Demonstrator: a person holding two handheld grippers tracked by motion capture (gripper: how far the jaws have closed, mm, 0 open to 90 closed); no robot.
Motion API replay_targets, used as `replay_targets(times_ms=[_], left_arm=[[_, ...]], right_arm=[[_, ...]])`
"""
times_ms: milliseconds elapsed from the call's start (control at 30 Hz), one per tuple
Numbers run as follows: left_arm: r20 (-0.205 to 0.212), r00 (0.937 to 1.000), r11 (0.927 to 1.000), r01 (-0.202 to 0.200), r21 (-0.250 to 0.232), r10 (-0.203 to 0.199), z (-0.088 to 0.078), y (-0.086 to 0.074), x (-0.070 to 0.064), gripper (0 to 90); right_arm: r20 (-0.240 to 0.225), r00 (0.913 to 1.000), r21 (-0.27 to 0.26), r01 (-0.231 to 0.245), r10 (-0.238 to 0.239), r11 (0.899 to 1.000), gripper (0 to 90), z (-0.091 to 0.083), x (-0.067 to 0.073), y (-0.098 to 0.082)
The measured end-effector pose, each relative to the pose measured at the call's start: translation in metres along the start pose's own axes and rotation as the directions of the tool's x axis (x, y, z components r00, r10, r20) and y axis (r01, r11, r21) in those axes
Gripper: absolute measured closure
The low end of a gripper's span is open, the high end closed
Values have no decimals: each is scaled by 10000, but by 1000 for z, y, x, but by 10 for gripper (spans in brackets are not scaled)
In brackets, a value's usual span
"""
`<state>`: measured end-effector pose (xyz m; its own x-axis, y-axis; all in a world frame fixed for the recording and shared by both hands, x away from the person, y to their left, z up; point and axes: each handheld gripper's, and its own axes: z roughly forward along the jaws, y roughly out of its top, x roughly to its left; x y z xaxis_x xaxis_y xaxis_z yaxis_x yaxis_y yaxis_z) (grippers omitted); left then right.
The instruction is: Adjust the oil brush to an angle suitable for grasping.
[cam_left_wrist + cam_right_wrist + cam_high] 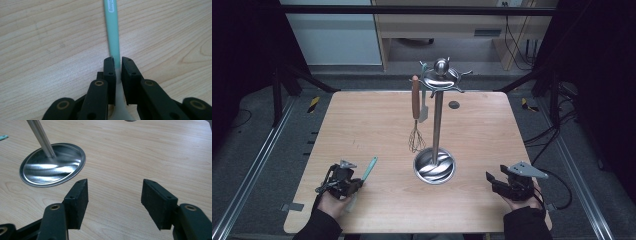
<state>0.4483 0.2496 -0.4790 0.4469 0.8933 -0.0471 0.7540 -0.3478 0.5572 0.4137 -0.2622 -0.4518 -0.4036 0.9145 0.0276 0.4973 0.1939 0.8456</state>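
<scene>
Left gripper (pixel 118 65) clamps the teal-handled utensil (pixel 113 32) (handle running straight ahead); right gripper (pixel 113 195) gapes.

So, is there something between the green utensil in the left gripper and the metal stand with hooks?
Nothing visible. The left gripper is shut on the green utensil at the table's near left. Bare wood lies between it and the stand. A whisk hangs on the stand's left side.

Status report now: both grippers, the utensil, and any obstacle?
Left gripper shut on teal-handled utensil, lying on table. Right gripper open, empty. Metal stand ahead; nothing blocking.
</scene>
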Motion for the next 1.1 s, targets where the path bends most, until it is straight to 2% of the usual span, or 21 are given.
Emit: replay_targets(times_ms=[200,367,500,533,600,700,800,867,933,1033,1100], left_arm=[[67,9999,9999,-112,-37,112,-2,-2,0,789],[-67,9994,9992,-348,189,349,-2,-5,-3,764],[-308,9990,9991,-323,275,332,-2,-3,-5,803],[-308,9994,9994,-156,300,165,-1,-2,-5,805],[-327,9993,9991,-168,393,181,-1,-1,-6,814],[-5,9992,9990,-405,200,405,0,0,-6,820],[201,9954,9956,-939,-11,939,3,2,-10,820],[248,9940,9943,-1070,-14,1070,5,3,-14,820],[99,9910,9911,-1333,40,1332,4,3,-16,817],[250,9930,9933,-1154,22,1153,4,1,-14,788],[179,9934,9936,-1132,8,1131,3,1,-14,749]], right_arm=[[14,10000,1,24,-24,10000,386,0,0,0],[11,10000,8,14,-14,10000,386,0,0,0],[13,10000,10,12,-12,10000,386,0,0,0],[26,10000,22,28,-28,10000,386,0,0,0],[22,10000,25,31,-31,10000,386,0,0,0],[10,10000,9,31,-31,10000,386,0,0,0],[4,10000,3,30,-30,10000,386,0,0,0],[17,10000,20,37,-37,10000,386,0,-1,0],[6,10000,12,34,-34,10000,386,0,-1,0],[4,10000,10,37,-37,10000,386,0,-1,0],[8,10000,12,37,-37,10000,386,0,-1,0]])
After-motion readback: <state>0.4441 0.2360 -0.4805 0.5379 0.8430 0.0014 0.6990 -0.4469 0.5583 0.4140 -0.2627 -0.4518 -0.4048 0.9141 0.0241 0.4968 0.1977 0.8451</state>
